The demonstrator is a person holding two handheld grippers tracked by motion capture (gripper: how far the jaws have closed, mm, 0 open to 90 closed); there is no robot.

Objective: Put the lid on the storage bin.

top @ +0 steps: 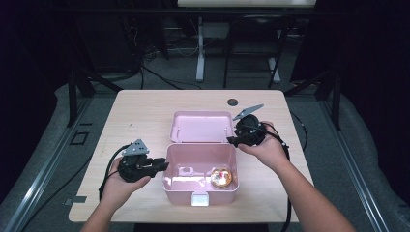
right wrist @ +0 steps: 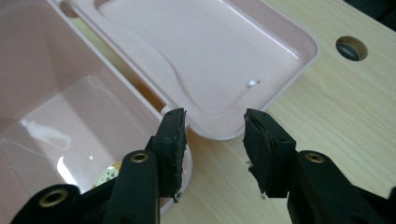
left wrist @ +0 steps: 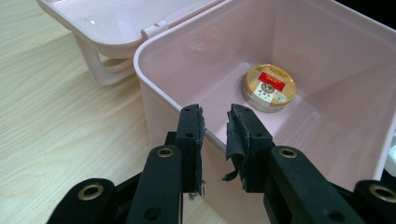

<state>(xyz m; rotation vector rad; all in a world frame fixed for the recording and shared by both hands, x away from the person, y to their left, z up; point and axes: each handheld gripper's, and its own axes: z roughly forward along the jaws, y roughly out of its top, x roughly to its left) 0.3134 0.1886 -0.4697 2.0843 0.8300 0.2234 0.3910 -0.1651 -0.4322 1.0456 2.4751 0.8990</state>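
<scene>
An open pink plastic box (top: 170, 164) stands mid-table with its lid (top: 200, 126) laid flat behind it. A round gold tin (top: 221, 178) with a red label lies in the box's right front corner. My left gripper (top: 164, 166) is at the box's left wall. In the left gripper view its jaws (left wrist: 215, 126) stand a little apart, one on each side of the box rim (left wrist: 159, 51), with the tin (left wrist: 270, 86) beyond. My right gripper (top: 229, 141) is open at the back right corner; its jaws (right wrist: 215, 135) bracket the near corner of the lid (right wrist: 210, 51).
A white latch (top: 199, 199) sits on the box's front wall. A round cable hole (top: 232, 102) pierces the table behind the lid. Bare wooden tabletop (top: 130, 121) lies left and right of the box. Cables trail from both grippers off the near edge.
</scene>
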